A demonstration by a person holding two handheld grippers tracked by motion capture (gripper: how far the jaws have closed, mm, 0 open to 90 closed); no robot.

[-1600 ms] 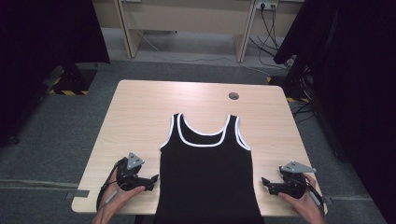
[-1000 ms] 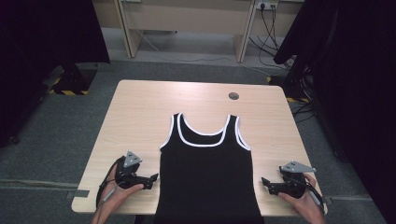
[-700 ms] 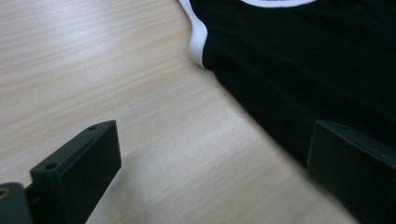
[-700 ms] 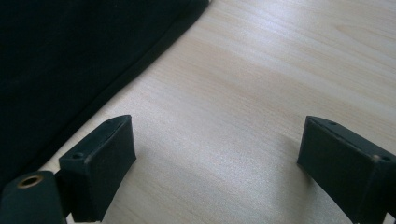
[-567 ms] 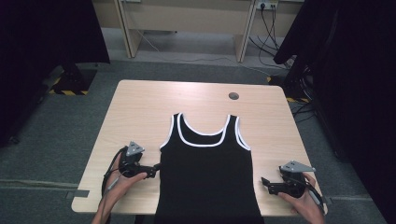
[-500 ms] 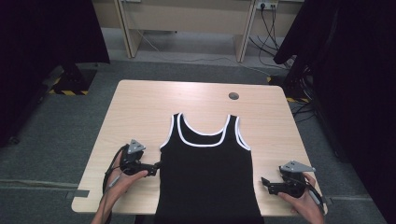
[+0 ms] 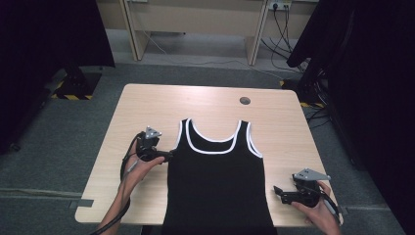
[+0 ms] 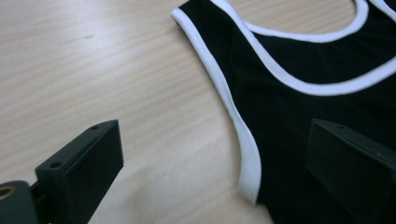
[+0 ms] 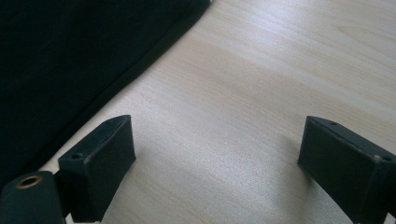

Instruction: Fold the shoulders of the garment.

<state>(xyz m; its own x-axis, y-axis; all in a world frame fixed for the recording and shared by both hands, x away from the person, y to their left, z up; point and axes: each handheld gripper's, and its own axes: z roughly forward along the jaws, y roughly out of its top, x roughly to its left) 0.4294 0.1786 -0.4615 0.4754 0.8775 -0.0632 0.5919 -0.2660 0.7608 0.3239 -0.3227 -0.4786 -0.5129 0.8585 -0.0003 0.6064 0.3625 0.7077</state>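
A black tank top (image 7: 218, 181) with white trim lies flat on the wooden table (image 7: 205, 105), its hem at the near edge. My left gripper (image 7: 165, 156) is open right beside the top's left armhole. In the left gripper view the white armhole trim (image 8: 243, 135) runs between the two jaws, one jaw over bare wood and the other over the black cloth. My right gripper (image 7: 278, 192) is open near the table's front right corner, just right of the top's side edge (image 9: 135, 70), with bare wood between its jaws.
A small dark round hole (image 7: 244, 101) sits in the table's far right part. Grey carpet (image 7: 54, 137) surrounds the table. Black curtains (image 7: 44, 34) hang at both sides, and a desk with cables (image 7: 279, 19) stands behind.
My left gripper has moved forward and to the right, from the table's front left up to the top's left armhole. The right gripper has stayed where it was.
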